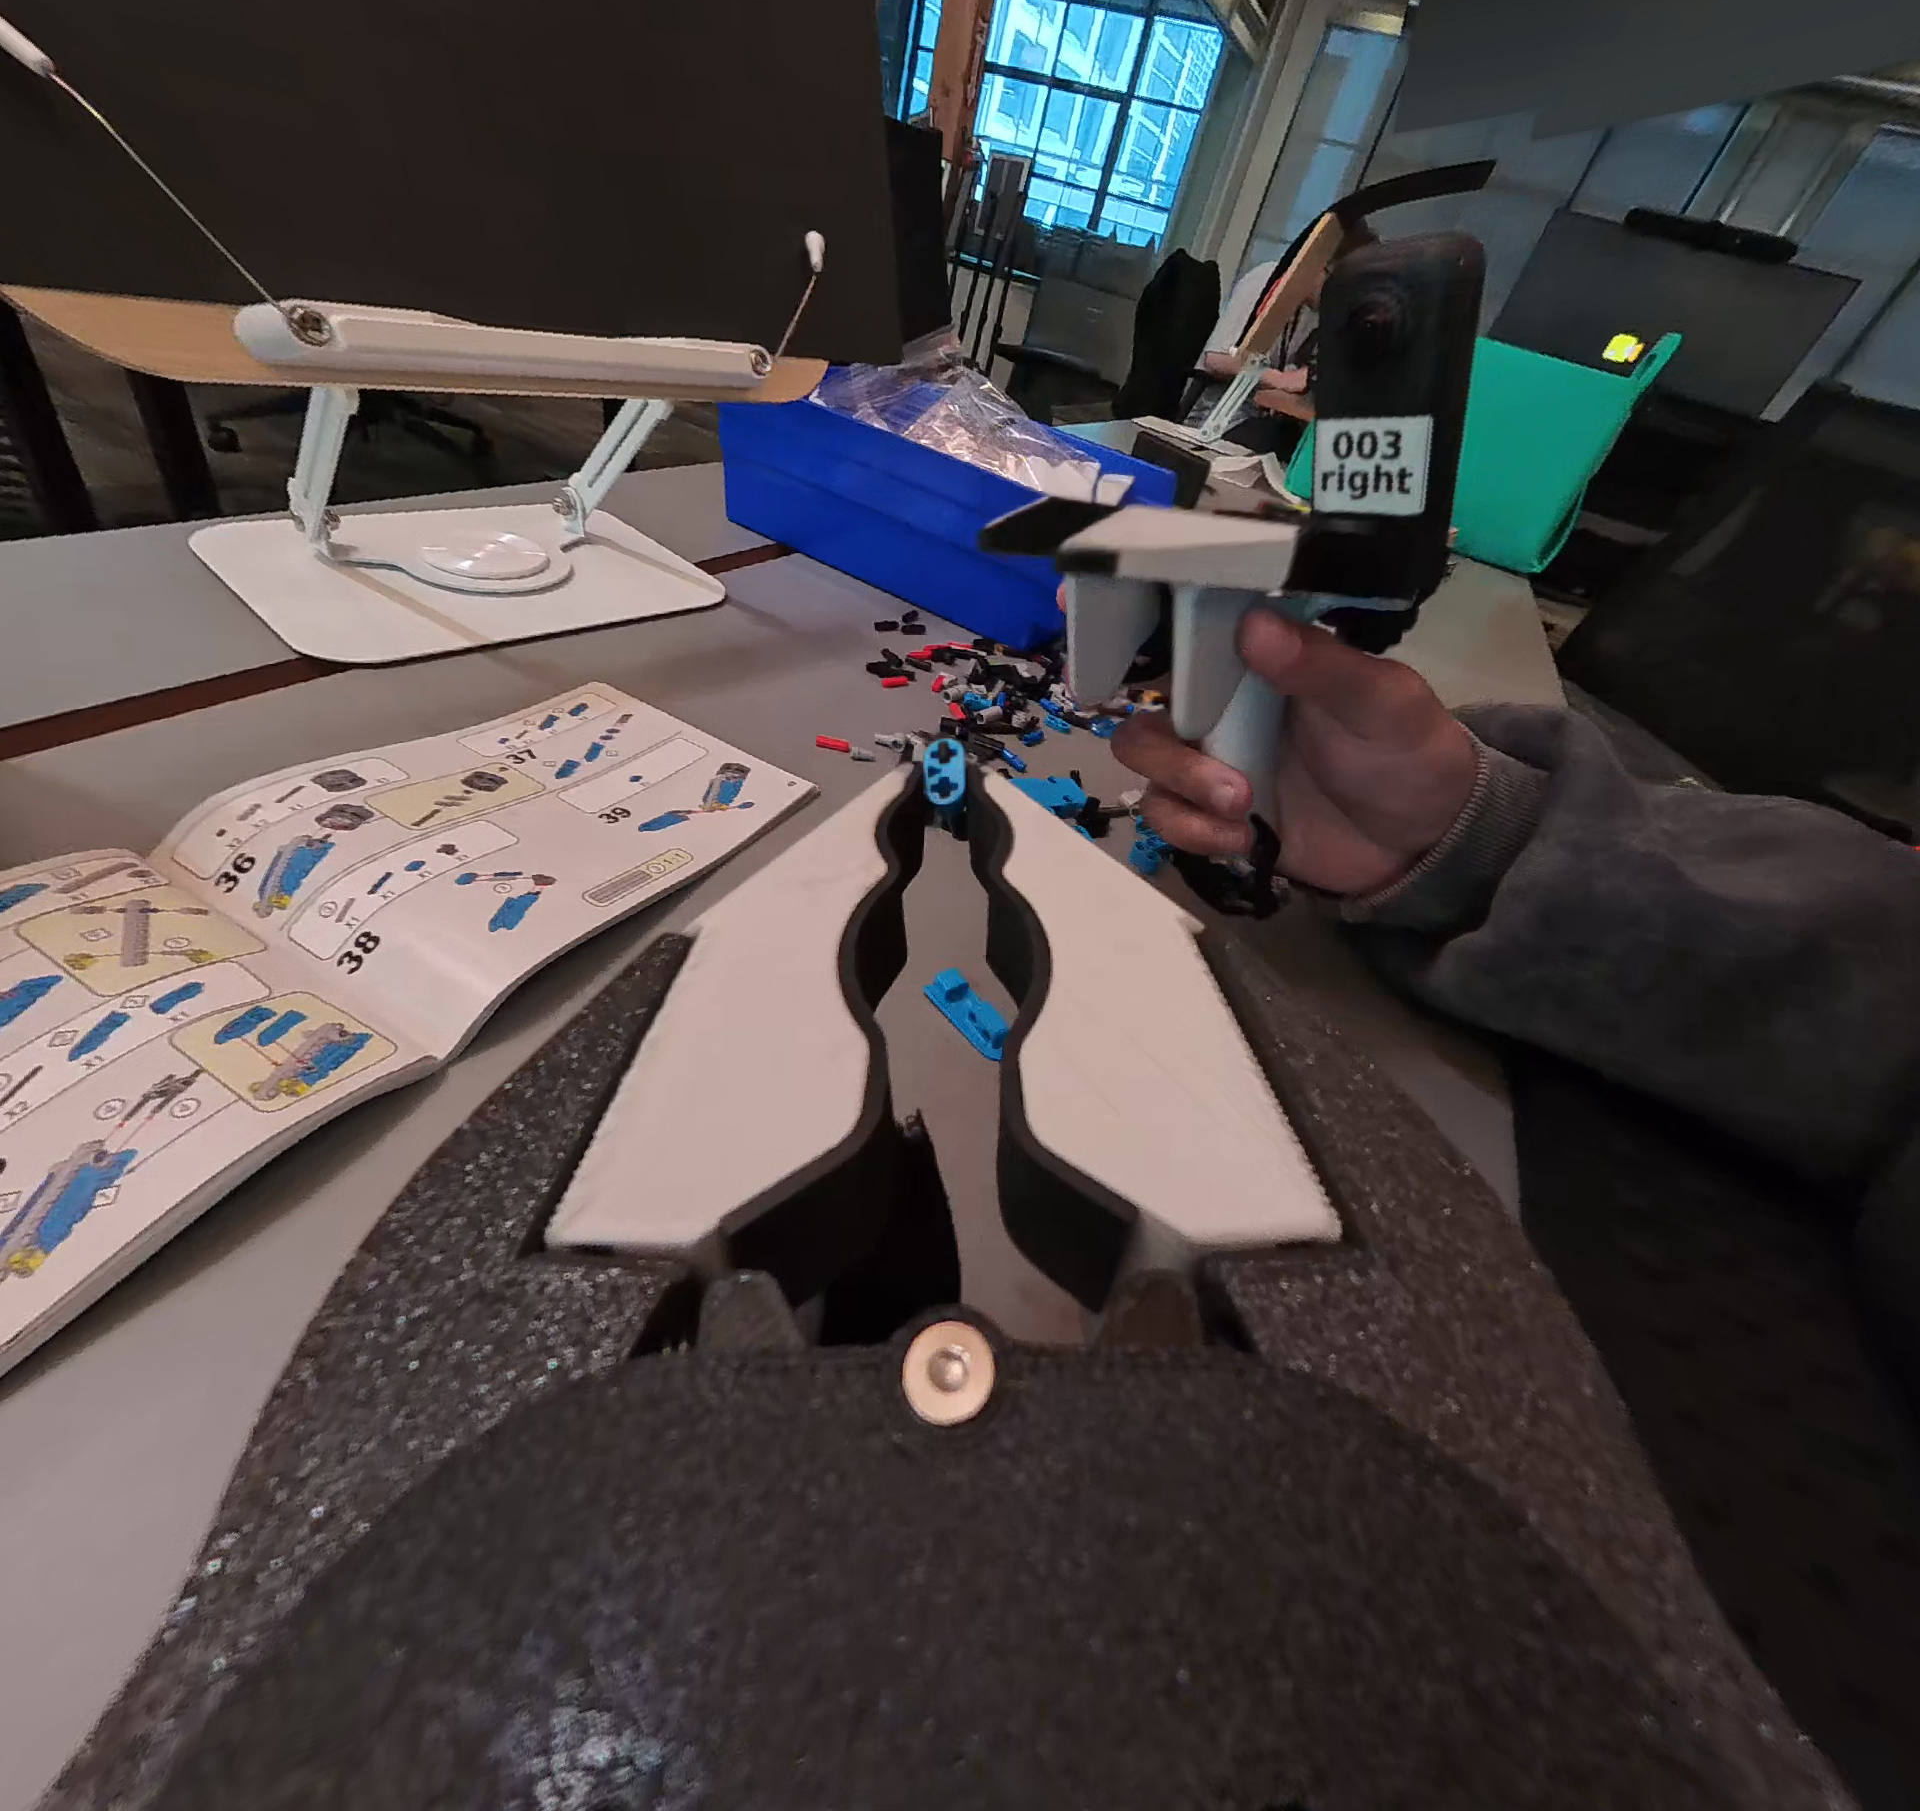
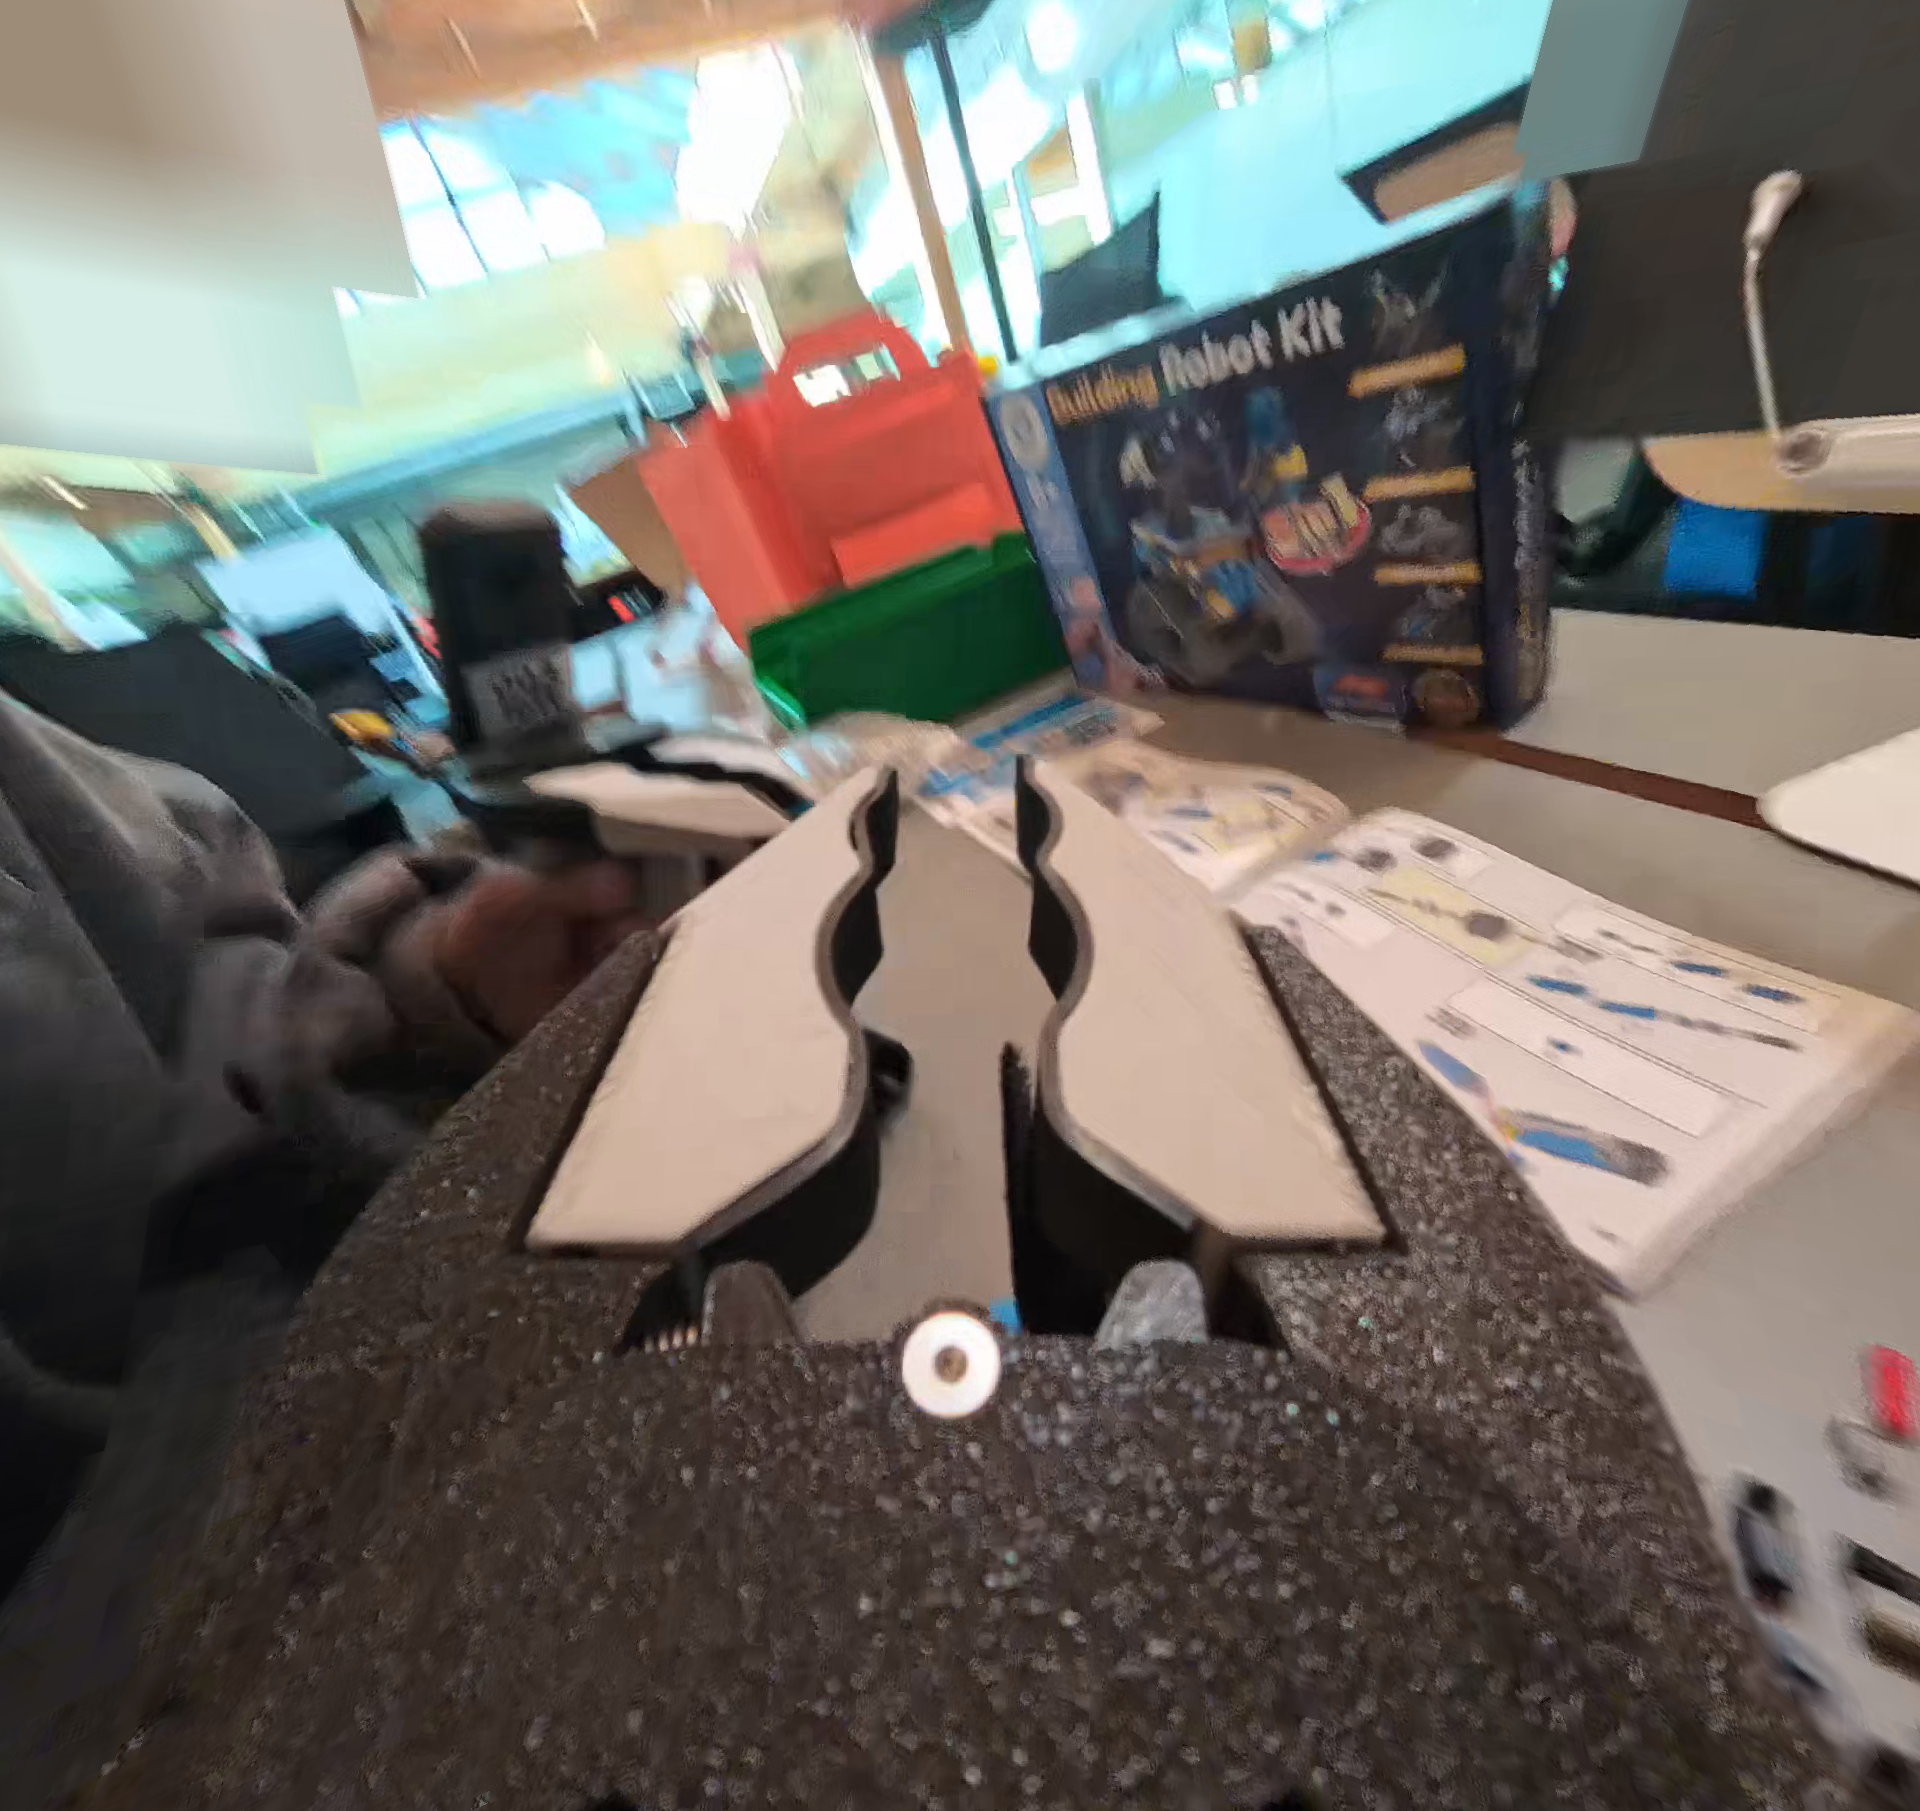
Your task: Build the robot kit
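Your left gripper (image 1: 943, 785) has its fingers (image 1: 790, 982) pinched on a small blue connector piece (image 1: 943, 772), which stands upright between the very tips, held above the grey table (image 1: 582, 639). Below the gap between those fingers, a flat blue piece (image 1: 968, 1011) lies on the table. Beyond the tips is a scatter of small black, red, grey and blue parts (image 1: 987, 691), and past that a blue bin (image 1: 894, 504) with clear plastic bags in it. To the left of the fingers an open instruction booklet (image 1: 343, 920) lies flat, and farther off on that side stands a white stand (image 1: 457, 556) carrying a board. To the right of the fingers, your right hand (image 1: 1320, 753) holds the right gripper (image 2: 956, 785) by its handle, raised above the scattered parts with its fingers pointing left. In the right wrist view, which is blurred, the right gripper's fingers (image 2: 1174, 1013) stand apart with a clear gap between them and nothing in it. Ahead of them and to their right lie the booklet pages (image 2: 1558, 1013); farther ahead stands a dark kit box (image 2: 1299, 504) with a green bin (image 2: 914, 639) and an orange bag (image 2: 831, 473) to its left. To the left of these fingers the left gripper shows, held in a sleeved hand.
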`<act>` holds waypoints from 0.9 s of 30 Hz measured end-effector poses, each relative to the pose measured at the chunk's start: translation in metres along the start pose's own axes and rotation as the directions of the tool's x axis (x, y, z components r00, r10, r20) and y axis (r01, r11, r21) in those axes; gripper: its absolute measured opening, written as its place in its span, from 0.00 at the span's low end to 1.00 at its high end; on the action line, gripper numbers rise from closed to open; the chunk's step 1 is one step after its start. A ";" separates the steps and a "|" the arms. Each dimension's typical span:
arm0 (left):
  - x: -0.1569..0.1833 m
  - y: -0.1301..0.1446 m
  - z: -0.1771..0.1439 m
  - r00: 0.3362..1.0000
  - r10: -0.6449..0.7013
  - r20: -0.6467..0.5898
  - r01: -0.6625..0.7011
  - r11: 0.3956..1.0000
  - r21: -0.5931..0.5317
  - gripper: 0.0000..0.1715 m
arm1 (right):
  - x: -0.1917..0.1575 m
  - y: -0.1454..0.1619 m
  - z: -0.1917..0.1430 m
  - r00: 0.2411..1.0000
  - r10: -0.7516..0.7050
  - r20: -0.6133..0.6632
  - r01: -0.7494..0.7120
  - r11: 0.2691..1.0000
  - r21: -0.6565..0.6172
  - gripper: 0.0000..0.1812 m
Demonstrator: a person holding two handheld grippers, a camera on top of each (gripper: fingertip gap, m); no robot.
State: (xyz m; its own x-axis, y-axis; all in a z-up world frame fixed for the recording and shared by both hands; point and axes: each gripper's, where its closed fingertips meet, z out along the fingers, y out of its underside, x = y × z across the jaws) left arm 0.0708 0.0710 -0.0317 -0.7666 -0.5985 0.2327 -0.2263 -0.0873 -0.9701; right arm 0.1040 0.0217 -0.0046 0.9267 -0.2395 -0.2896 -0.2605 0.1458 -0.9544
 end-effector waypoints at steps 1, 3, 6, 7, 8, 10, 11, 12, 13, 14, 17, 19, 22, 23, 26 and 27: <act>0.000 0.001 0.001 1.000 -0.008 -0.008 0.008 1.000 -0.005 0.04 | 0.004 0.007 -0.001 0.998 -0.056 -0.027 0.055 0.997 -0.059 0.12; 0.001 0.003 0.002 0.999 -0.026 -0.026 0.026 1.000 -0.017 0.04 | 0.007 0.019 -0.003 0.986 -0.155 -0.057 0.144 0.977 -0.160 0.14; -0.001 0.005 0.002 0.999 -0.037 -0.031 0.036 0.999 -0.031 0.04 | 0.023 0.047 -0.009 0.941 -0.304 -0.146 0.240 0.909 -0.342 0.19; -0.003 0.006 0.001 0.999 -0.039 -0.030 0.038 0.999 -0.035 0.04 | 0.028 0.058 -0.011 0.923 -0.350 -0.158 0.260 0.873 -0.412 0.18; -0.005 0.007 0.001 0.999 -0.043 -0.028 0.042 0.998 -0.039 0.04 | 0.033 0.067 -0.013 0.907 -0.385 -0.170 0.270 0.842 -0.467 0.17; -0.011 0.006 -0.001 0.998 -0.064 -0.022 0.063 0.997 -0.036 0.04 | 0.044 0.080 -0.016 0.876 -0.439 -0.200 0.274 0.794 -0.543 0.17; -0.013 0.006 -0.002 0.996 -0.082 -0.024 0.082 0.996 -0.033 0.04 | 0.048 0.084 -0.017 0.865 -0.455 -0.212 0.274 0.781 -0.561 0.17; -0.015 0.006 -0.004 0.994 -0.105 -0.027 0.104 0.994 -0.030 0.04 | 0.051 0.086 -0.018 0.860 -0.458 -0.226 0.266 0.779 -0.568 0.16; -0.017 0.006 -0.005 0.991 -0.129 -0.031 0.128 0.991 -0.026 0.04 | 0.052 0.088 -0.019 0.864 -0.448 -0.231 0.252 0.781 -0.571 0.14; -0.020 0.006 -0.006 0.988 -0.151 -0.033 0.151 0.988 -0.022 0.04 | 0.051 0.091 -0.019 0.875 -0.428 -0.228 0.234 0.785 -0.574 0.13; -0.027 0.005 -0.009 0.980 -0.196 -0.029 0.196 0.981 -0.003 0.04 | 0.050 0.088 -0.020 0.899 -0.367 -0.240 0.187 0.816 -0.547 0.12; -0.030 0.005 -0.011 0.975 -0.219 -0.026 0.219 0.976 0.005 0.04 | 0.052 0.083 -0.020 0.907 -0.334 -0.256 0.169 0.846 -0.506 0.11; -0.033 0.006 -0.012 0.972 -0.233 -0.015 0.234 0.972 0.002 0.04 | 0.049 0.081 -0.019 0.936 -0.251 -0.247 0.113 0.878 -0.465 0.10; -0.034 0.007 -0.012 0.973 -0.230 -0.011 0.230 0.973 -0.002 0.04 | 0.048 0.082 -0.018 0.947 -0.217 -0.236 0.089 0.884 -0.460 0.10; -0.033 0.012 -0.010 0.975 -0.222 -0.006 0.222 0.975 -0.028 0.04 | 0.042 0.085 -0.016 0.972 -0.120 -0.203 0.017 0.894 -0.448 0.10; -0.033 0.013 -0.009 0.977 -0.212 -0.003 0.212 0.977 -0.035 0.04 | 0.041 0.086 -0.016 0.975 -0.095 -0.199 -0.002 0.898 -0.440 0.10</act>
State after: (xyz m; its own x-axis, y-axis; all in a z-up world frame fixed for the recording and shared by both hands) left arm 0.0874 0.0970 -0.0514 -0.7028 -0.5644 0.4330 -0.4041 -0.1842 -0.8960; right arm 0.1156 0.0091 -0.0993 0.8746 -0.4389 -0.2061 -0.3553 -0.2908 -0.8883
